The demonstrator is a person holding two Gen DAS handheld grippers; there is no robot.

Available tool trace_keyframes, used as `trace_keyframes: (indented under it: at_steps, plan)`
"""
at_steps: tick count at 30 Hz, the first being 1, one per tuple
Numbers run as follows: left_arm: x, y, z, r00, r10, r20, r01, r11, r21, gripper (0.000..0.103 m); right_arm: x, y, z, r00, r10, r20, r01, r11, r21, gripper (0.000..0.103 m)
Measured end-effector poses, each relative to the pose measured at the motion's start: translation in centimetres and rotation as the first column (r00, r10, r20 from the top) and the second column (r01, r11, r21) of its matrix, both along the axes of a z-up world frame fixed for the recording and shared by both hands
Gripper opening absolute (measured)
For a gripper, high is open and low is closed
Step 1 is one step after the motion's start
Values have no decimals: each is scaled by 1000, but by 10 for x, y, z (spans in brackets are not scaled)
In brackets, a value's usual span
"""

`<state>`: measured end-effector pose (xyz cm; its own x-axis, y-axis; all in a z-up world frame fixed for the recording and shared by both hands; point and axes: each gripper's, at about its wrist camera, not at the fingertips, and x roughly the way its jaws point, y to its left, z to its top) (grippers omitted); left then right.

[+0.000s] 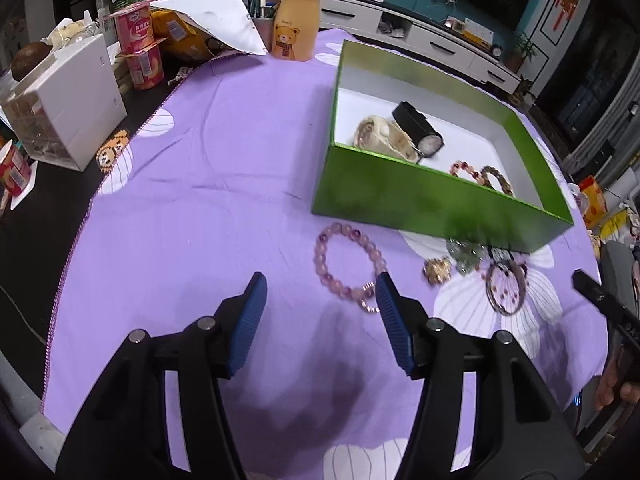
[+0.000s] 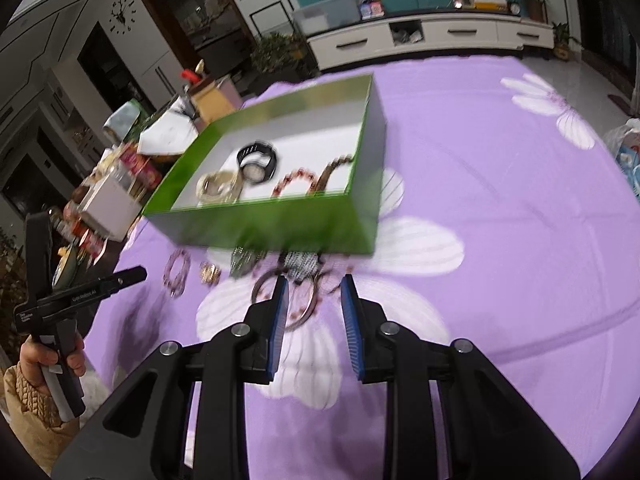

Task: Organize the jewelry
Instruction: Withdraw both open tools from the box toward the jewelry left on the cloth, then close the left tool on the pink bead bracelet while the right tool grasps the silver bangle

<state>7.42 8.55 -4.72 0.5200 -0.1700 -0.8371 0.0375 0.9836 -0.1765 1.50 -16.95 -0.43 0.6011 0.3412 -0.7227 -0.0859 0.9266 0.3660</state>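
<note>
Here we hold both empty: left hand-held gripper (image 1: pixel 320 292) wide open behind the pink bead bracelet (image 1: pixel 349 266), right hand-held gripper (image 2: pixel 314 294) half-open over the metal bangle (image 2: pixel 298 300).

A home living room: white TV cabinet (image 2: pixel 432 36), wall clock (image 2: pixel 122 16), flowered tablecloth (image 1: pixel 200 184).

Purple floral tablecloth (image 1: pixel 192 184), bear-print bottle (image 1: pixel 294 20), white drawer unit (image 1: pixel 68 108), 2 stacked cups (image 1: pixel 140 46) (probably yogurt)
</note>
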Motion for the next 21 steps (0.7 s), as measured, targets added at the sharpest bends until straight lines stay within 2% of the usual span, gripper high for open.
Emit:
trace_keyframes:
  at_steps: [13,21]
  plan:
    - [-20,-4,-14,999,-53,5,53,998,-31,60,-4,18,-23,997,31,-72,-31,1000,1,27]
    - [-17,-16,-15,994,-104,31,104,995,-11,58,-1,18,-29,996,28,-85,-28,1000,-1,27]
